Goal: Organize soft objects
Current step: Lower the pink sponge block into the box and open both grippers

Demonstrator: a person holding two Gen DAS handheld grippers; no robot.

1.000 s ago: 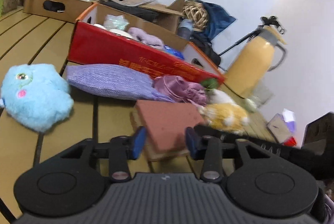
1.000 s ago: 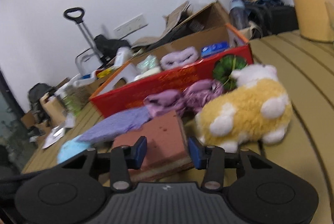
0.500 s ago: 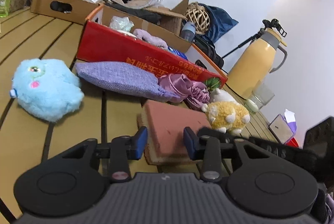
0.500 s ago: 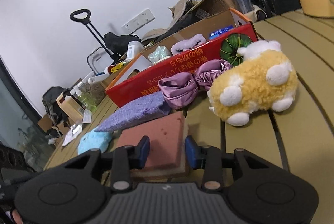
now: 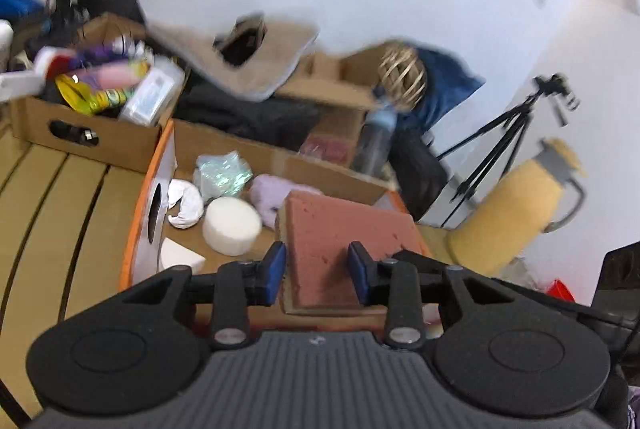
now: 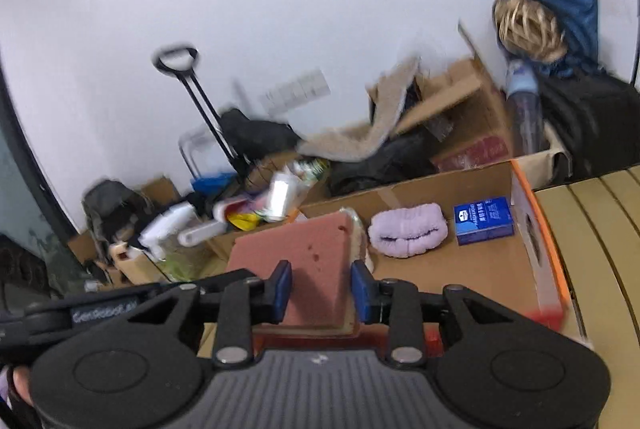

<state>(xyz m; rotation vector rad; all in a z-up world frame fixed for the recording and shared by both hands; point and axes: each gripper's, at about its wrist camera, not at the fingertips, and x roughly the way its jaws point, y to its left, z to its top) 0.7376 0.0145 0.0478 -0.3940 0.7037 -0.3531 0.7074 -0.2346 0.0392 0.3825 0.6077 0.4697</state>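
A reddish-brown sponge block (image 5: 344,225) with a tan underside hangs in the air over the open red-and-orange cardboard box (image 5: 148,213). My left gripper (image 5: 317,273) is shut on one end of it, blue pads pressed into its sides. In the right wrist view the same sponge (image 6: 296,249) sits between the pads of my right gripper (image 6: 321,289), whose jaws are closing on it. Inside the box (image 6: 536,241) lie a lilac headband (image 6: 406,233), a small blue packet (image 6: 484,221), a white round pad (image 5: 232,225) and a shiny crumpled bag (image 5: 222,177).
A slatted wooden table (image 5: 52,213) carries the box. Behind it stand more cardboard boxes (image 5: 88,133) full of bottles and clutter, dark clothing and a wicker ball (image 5: 402,75). A yellow thermos jug (image 5: 516,213) and a black tripod (image 5: 504,133) are at the right.
Both grippers have risen with the sponge, lifting it off the table and carrying it over the box. The plush toys, purple pad and scrunchie have dropped out of view.
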